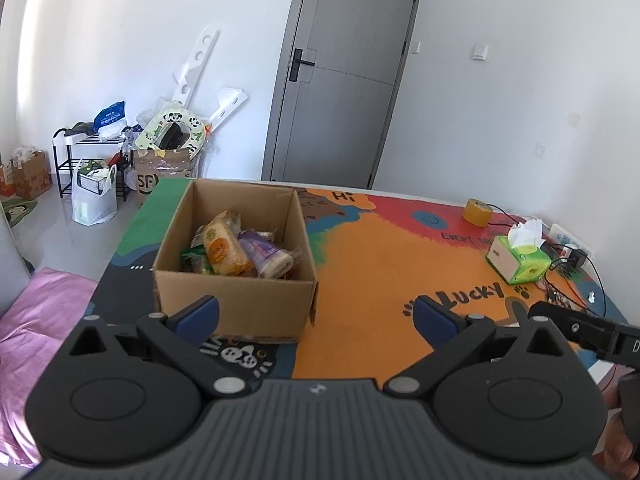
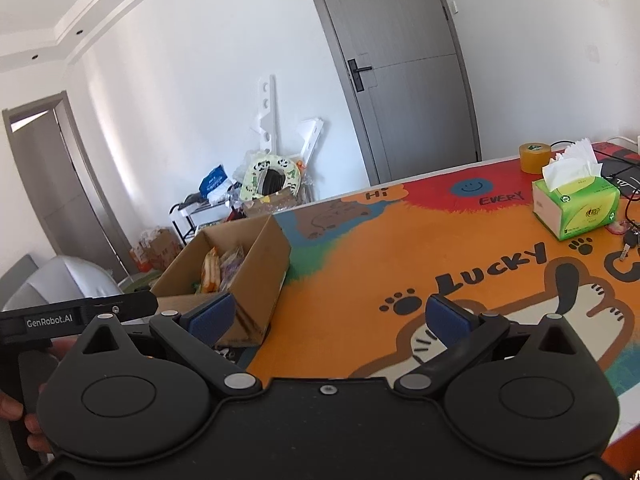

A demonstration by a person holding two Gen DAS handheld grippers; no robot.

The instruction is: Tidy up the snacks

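An open cardboard box (image 1: 236,304) stands on the left part of the colourful table mat (image 1: 384,264). Inside lie several snack packs: an orange one (image 1: 222,246), a purple one (image 1: 266,254) and green ones beneath. My left gripper (image 1: 316,314) is open and empty, just in front of the box's near wall. The right wrist view shows the same box (image 2: 256,276) to the left, with snacks (image 2: 218,272) showing over its rim. My right gripper (image 2: 328,320) is open and empty above the orange mat (image 2: 360,264), right of the box. The other gripper's body (image 2: 76,316) shows at the left edge.
A green tissue box (image 1: 518,258) (image 2: 576,208), a roll of tape (image 1: 478,211) (image 2: 534,158), cables (image 1: 568,264) and keys (image 2: 630,240) lie at the table's right side. Behind the table are a grey door (image 1: 344,76), a shoe rack (image 1: 92,160) and bags on the floor.
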